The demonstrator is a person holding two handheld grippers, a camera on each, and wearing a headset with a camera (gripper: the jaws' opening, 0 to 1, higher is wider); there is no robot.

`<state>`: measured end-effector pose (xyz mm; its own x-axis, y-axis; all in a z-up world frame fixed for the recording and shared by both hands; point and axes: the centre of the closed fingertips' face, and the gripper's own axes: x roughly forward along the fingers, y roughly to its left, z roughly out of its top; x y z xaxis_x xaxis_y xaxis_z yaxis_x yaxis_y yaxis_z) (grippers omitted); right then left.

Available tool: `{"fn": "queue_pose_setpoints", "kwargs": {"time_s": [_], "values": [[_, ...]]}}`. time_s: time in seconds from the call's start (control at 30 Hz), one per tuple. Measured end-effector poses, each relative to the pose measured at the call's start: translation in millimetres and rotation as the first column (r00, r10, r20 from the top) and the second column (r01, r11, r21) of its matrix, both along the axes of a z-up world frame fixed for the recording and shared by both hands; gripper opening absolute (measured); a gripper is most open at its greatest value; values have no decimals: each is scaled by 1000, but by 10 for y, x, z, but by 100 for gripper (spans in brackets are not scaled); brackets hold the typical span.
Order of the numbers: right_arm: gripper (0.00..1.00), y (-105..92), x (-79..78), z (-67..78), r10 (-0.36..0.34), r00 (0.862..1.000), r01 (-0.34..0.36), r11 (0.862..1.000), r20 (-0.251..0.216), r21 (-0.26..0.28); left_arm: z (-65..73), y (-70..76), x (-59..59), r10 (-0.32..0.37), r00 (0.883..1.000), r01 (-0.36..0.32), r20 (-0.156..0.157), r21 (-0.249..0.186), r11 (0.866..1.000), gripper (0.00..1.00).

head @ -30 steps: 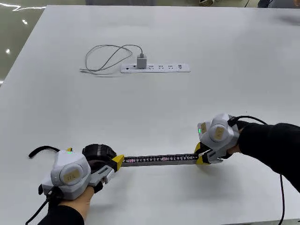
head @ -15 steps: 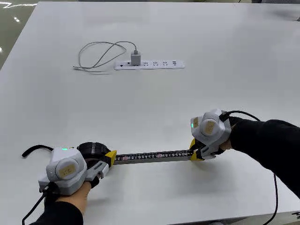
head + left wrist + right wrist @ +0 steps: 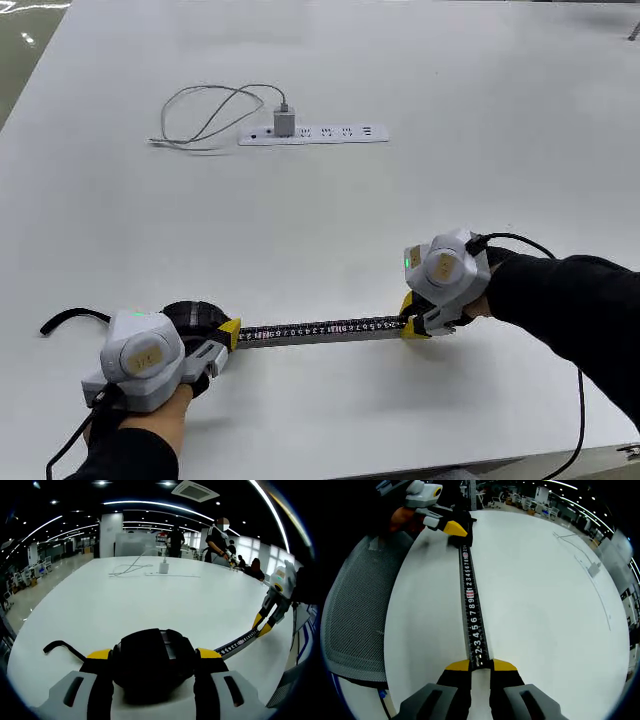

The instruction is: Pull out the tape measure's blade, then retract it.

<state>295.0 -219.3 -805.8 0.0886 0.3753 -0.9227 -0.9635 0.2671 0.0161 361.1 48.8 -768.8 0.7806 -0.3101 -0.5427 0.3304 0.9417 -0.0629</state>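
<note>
Near-left on table (image 3: 420, 190): tape measure case (image 3: 192, 317), between jaws of left gripper (image 3: 205, 335) | rightward from case: blade (image 3: 320, 329), tip between jaws of right gripper (image 3: 409, 318) | far behind: power strip (image 3: 325, 133), cable (image 3: 205, 115) left of it

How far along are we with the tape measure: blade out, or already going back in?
Pull-out looks done: the blade lies stretched along the table. In hand: the left gripper clamps the case, and the right gripper pinches the blade's end. Left: retracting it into the case.
</note>
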Motion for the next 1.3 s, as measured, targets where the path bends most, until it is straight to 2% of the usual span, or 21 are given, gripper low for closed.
{"fn": "queue_pose_setpoints", "kwargs": {"time_s": [0.1, 0.27, 0.37, 0.43, 0.53, 0.73, 0.77, 0.8, 1.23, 1.3], "values": [[9, 19, 3, -1, 14, 1000, -14, 1000, 0, -1, -5, 10, -3, -1, 1000, 1, -6, -6, 1000, 60], [9, 21, 7, -8, 9, 1000, -9, 1000, 2, -4, -4, 8, -7, -6, 1000, 6, 4, -12, 1000, 60], [9, 42, 20, -2, -32, 999, 32, 999, -19, 14, 2, 11, -8, -7, 1000, 7, 14, -16, 1000, 60], [9, 55, 13, -5, 10, 1000, -10, 1000, 2, 1, -1, 11, -2, -8, 1000, 8, 12, -15, 1000, 60], [9, 62, 21, -3, -7, 1000, 7, 1000, -11, 5, 1, 11, -5, -11, 1000, 11, 4, -15, 1000, 60], [9, 95, 2, 3, 16, 1000, -16, 1000, -14, 14, -1, 11, -6, -21, 1000, 21, 1, -16, 1000, 60], [9, 101, 1, 6, 26, 1000, -26, 1000, -12, 9, -2, 12, -4, -21, 1000, 21, 1, -17, 1000, 60], [9, 110, -1, 5, 74, 997, -74, 997, 1, -5, -2, 11, -7, -20, 1000, 21, 3, -17, 1000, 60], [10, 166, 15, 3, 52, 999, -52, 999, -8, 0, -4, 9, -10, -22, 1000, 22, -4, -15, 1000, 60], [10, 175, 27, 3, 29, 999, -29, 1000, -17, -1, -4, 7, -12, -22, 1000, 22, -4, -14, 1000, 60]]}}
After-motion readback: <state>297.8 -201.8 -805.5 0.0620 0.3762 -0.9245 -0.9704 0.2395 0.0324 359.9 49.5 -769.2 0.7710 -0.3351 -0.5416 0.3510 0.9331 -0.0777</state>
